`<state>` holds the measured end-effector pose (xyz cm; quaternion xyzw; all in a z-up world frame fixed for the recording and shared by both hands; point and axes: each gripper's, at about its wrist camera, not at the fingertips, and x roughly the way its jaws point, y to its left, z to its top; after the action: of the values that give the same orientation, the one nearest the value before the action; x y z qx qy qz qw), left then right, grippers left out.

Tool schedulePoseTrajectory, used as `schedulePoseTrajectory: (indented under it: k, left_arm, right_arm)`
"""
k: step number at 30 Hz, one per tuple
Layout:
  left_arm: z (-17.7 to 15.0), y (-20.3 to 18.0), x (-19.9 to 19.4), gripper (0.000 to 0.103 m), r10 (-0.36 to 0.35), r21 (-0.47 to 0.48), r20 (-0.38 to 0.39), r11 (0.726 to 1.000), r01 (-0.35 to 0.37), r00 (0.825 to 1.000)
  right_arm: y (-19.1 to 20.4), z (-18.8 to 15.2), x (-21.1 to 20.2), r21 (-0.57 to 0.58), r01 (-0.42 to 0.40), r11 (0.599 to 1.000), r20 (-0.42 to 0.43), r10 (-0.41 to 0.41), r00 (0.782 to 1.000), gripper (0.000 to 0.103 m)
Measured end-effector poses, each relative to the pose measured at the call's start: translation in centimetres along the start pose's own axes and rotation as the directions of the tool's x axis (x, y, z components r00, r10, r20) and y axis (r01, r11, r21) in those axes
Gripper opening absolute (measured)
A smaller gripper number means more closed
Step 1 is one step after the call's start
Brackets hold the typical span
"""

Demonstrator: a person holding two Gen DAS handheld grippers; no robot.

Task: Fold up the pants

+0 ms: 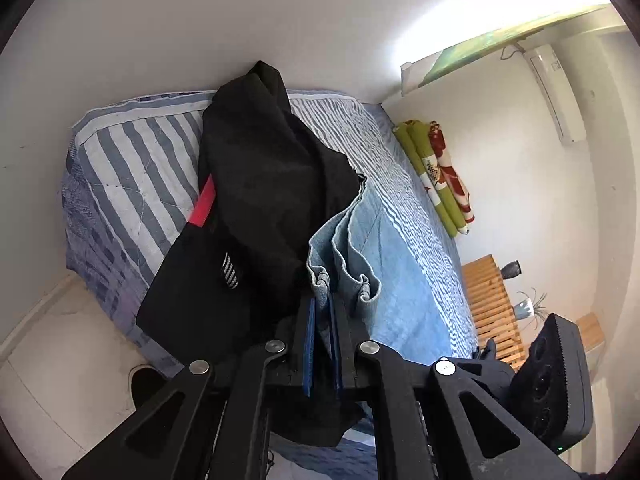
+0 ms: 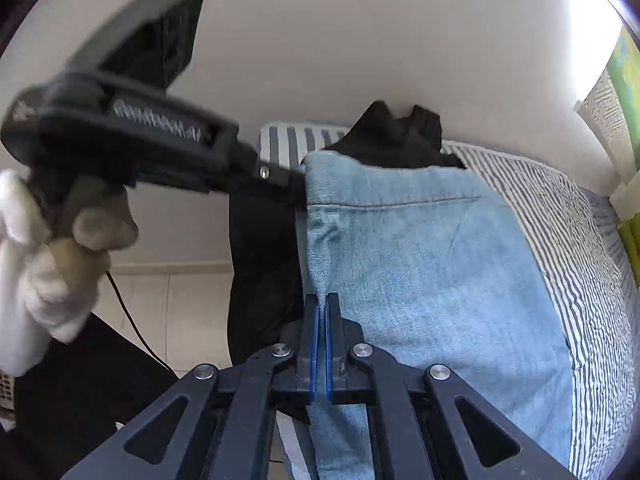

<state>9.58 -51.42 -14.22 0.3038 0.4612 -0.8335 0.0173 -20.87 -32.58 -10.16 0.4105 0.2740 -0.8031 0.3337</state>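
Closest to my left-wrist lens, the left gripper (image 1: 322, 300) has its blue-padded jaws pinched on a bunched edge of the light blue denim pants (image 1: 372, 248), the fabric gathered into small folds right at the fingertips. From my right-wrist lens, the right gripper (image 2: 322, 300) has its jaws pressed nearly together on the same pants (image 2: 432, 264), nipping a thin edge of the denim along its left side. Those pants lie spread over the bed, a stitched seam running across their upper part, and they hang over the near edge.

Beside them, to the left, I see a heap of black clothing (image 1: 264, 184) with a red stripe and a small white striped patch; it touches the denim and drapes over the bed's edge. Underneath both is a blue-and-white striped quilt (image 1: 132, 176).

In the right-wrist view I see the left tool from the side, held by a hand in a white glove (image 2: 36, 264), its tip at the upper left corner of the denim.

Further off sit a rolled green and red patterned blanket (image 1: 436, 176) against the wall, a slatted wooden bench (image 1: 492, 308), and a white wall-mounted air conditioner (image 1: 556, 92).
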Motion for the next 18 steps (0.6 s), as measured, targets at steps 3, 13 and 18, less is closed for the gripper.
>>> schedulePoseTrajectory:
  k: [3, 13, 18]
  left_arm:
    - [-0.1, 1.1, -0.7, 0.017, -0.045, -0.043, 0.023, 0.998, 0.046, 0.999]
    - [0.6, 0.5, 1.7, 0.079, -0.043, -0.039, -0.013, 0.998, 0.042, 0.999]
    - [0.8, -1.2, 4.3, 0.021, -0.006, 0.003, -0.060, 1.000, 0.007, 0.998]
  right_arm:
    - [-0.4, -0.3, 0.6, 0.020, -0.032, 0.999, -0.010, 0.032, 0.999, 0.003]
    - [-1.5, -2.2, -1.2, 0.104, -0.147, 0.984, -0.006, 0.148, 0.989, 0.014]
    - [-4.0, -6.7, -6.0, 0.224, -0.146, 0.964, 0.054, 0.138, 0.989, 0.017]
